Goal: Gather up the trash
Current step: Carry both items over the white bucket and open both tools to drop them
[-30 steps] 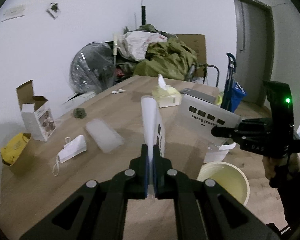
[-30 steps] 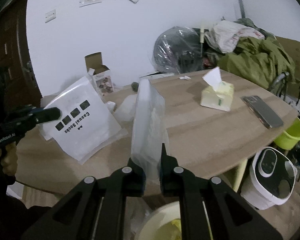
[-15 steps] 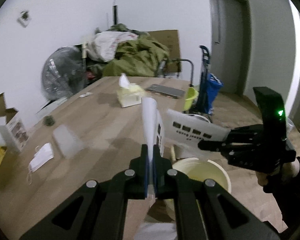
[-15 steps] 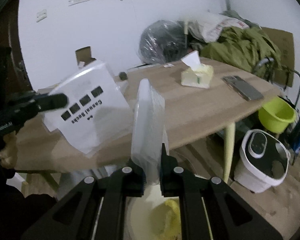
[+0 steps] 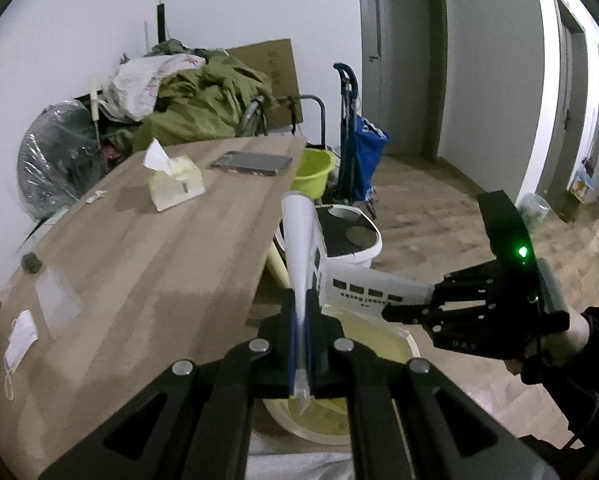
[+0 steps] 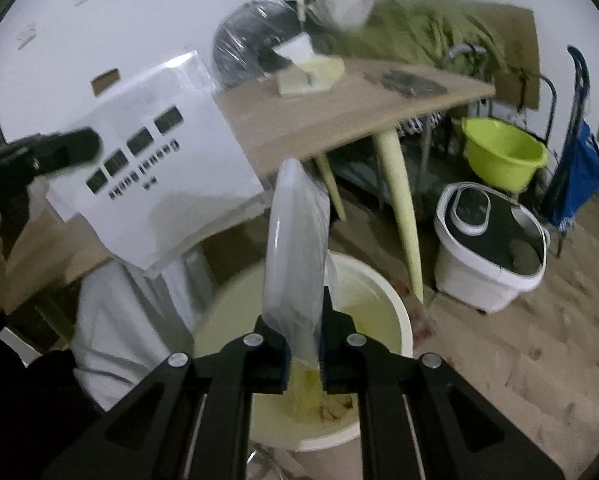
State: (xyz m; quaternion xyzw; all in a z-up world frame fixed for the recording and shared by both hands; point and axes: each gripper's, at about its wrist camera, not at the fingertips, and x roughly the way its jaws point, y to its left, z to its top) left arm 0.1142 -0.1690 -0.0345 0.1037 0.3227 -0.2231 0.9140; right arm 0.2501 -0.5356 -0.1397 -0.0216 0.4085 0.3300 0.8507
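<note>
left wrist view: the left gripper [image 5: 299,344] has its fingers clenched on a white sock packet [image 5: 299,256], seen edge-on as a thin upright strip with black squares on its side. it hangs past the counter [image 5: 139,264] edge, above the cream bin [image 5: 395,344]. the right gripper [image 5: 407,314] grips a flat packet with the same black squares over the same bin. a tissue box [image 5: 175,184], a face mask [image 5: 19,336] and a dark tablet [image 5: 251,162] lie on the counter.

right wrist view: the right gripper [image 6: 303,360] fingers pinch a clear, glossy plastic bag [image 6: 295,256], edge-on and upright, directly above the cream bin [image 6: 379,292], which holds yellowish scraps. to the left, the left gripper [image 6: 75,148] holds the white sock packet [image 6: 155,168] face-on, its printed lettering blurred. a green basin [image 6: 503,156] sits on the floor.
</note>
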